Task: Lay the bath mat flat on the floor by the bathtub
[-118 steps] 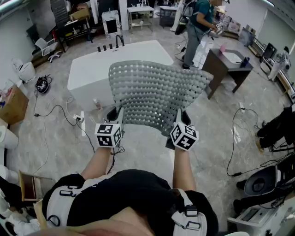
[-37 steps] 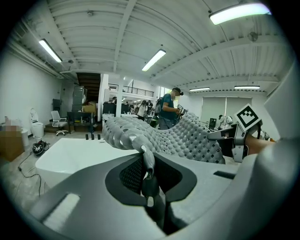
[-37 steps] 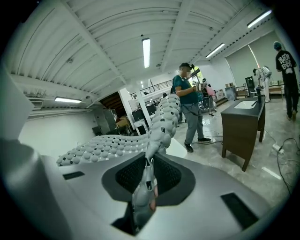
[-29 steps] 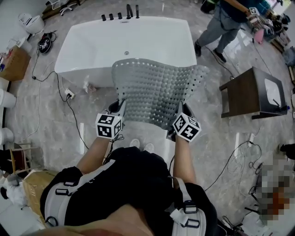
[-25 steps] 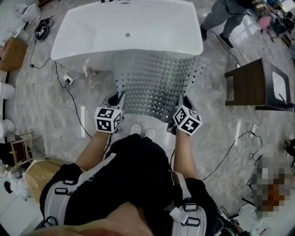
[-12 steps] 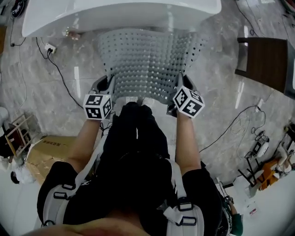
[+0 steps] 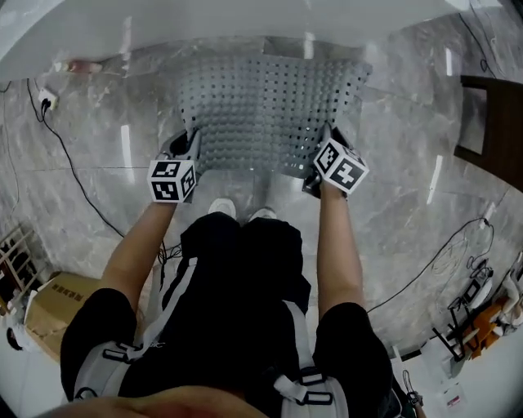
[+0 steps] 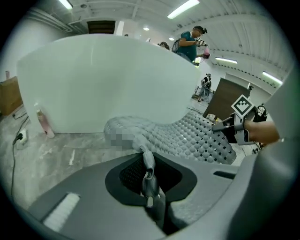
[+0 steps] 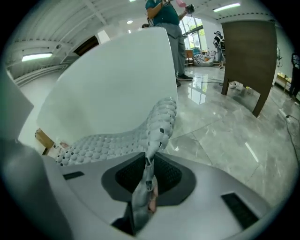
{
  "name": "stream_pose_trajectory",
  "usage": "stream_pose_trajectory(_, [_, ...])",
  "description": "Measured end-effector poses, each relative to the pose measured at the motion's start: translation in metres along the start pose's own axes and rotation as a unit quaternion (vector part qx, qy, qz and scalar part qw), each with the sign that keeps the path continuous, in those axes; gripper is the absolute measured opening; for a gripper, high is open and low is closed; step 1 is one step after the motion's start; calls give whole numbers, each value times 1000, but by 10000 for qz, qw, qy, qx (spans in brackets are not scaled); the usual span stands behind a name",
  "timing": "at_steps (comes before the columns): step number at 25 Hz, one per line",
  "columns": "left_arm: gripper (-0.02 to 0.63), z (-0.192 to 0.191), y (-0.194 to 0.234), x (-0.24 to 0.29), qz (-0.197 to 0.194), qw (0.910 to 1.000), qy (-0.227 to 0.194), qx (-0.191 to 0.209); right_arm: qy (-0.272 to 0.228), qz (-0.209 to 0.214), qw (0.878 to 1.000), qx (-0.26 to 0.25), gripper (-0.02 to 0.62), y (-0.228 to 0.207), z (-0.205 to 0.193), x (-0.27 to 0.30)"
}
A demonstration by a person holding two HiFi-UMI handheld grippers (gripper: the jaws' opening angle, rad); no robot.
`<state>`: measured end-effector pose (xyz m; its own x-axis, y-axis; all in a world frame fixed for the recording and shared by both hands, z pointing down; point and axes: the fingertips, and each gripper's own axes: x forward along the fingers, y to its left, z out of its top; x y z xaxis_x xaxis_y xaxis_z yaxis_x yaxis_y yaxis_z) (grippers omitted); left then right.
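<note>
A grey perforated bath mat (image 7: pixel 265 110) hangs spread out low over the marble floor, right in front of the white bathtub (image 7: pixel 163 24). My left gripper (image 7: pixel 186 145) is shut on the mat's near left corner, pinched between the jaws in the left gripper view (image 8: pixel 146 164). My right gripper (image 7: pixel 323 151) is shut on the near right corner, the mat edge (image 9: pixel 157 133) rising out of its jaws. In the left gripper view the mat (image 8: pixel 187 136) sags toward the right gripper (image 8: pixel 234 129). The tub wall (image 9: pixel 108 89) fills the space just behind the mat.
The person's white shoes (image 7: pixel 241 212) stand just behind the mat's near edge. A dark wooden table (image 7: pixel 494 122) stands at right. Cables (image 7: pixel 57 147) trail over the floor at left, a cardboard box (image 7: pixel 45 298) lies lower left. A small pink bottle (image 8: pixel 43 123) stands by the tub base.
The person has bent forward and the view has dropped toward the floor. Both grippers have carried the mat down and closer to the tub base, still holding its corners.
</note>
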<state>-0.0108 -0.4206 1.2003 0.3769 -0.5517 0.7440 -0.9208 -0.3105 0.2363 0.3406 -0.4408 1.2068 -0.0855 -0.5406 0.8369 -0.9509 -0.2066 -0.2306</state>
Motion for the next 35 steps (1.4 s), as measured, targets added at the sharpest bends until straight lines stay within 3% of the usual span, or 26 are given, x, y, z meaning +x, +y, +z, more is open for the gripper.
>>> stream_pose_trajectory(3, [43, -42, 22, 87, -38, 9999, -1, 155, 152, -195, 9997, -54, 58, -39, -30, 92])
stream_pose_trajectory(7, [46, -79, 55, 142, 82, 9992, 359, 124, 608, -435, 9971, -152, 64, -51, -67, 153])
stream_pose_trajectory(11, [95, -118, 92, 160, 276, 9943, 889, -522, 843, -697, 9940, -68, 93, -69, -92, 172])
stream_pose_trajectory(13, [141, -113, 89, 145, 421, 9932, 977, -480, 760, -879, 9931, -143, 124, -83, -82, 145])
stream_pose_trajectory(15, [149, -75, 77, 108, 588, 9948, 799, -211, 526, -864, 9941, -395, 140, -76, -54, 98])
stream_pose_trajectory(17, [149, -22, 54, 54, 653, 9963, 558, -37, 231, -513, 9961, -680, 134, -48, -21, 36])
stream_pose_trajectory(18, [147, 8, 39, 23, 683, 9967, 443, 36, 48, -244, 9961, -851, 37, -29, -2, 0])
stream_pose_trajectory(19, [124, 41, 20, -11, 720, 9969, 307, 113, -169, 41, 9944, -1038, 6, -7, 20, -40])
stream_pose_trajectory(20, [52, 77, -1, -49, 741, 9970, 135, 178, -400, 302, 9915, -1204, 6, 14, 44, -85])
stream_pose_trajectory(21, [5, 114, -26, -89, 712, 9972, -73, 219, -613, 511, 9883, -1298, 6, 33, 67, -132])
stream_pose_trajectory(27, [5, 288, -180, -315, 125, 9919, -1126, 574, -1336, 1054, 9772, -1269, 6, 127, 163, -398])
stream_pose_trajectory(31, [5, 359, -241, -437, 59, 9844, -1623, 671, -2202, 1174, 9601, -1260, 6, 166, 218, -542])
stream_pose_trajectory(35, [5, 449, -281, -528, -53, 9663, -2446, 801, -3304, 1367, 9264, -1180, 6, 191, 299, -655])
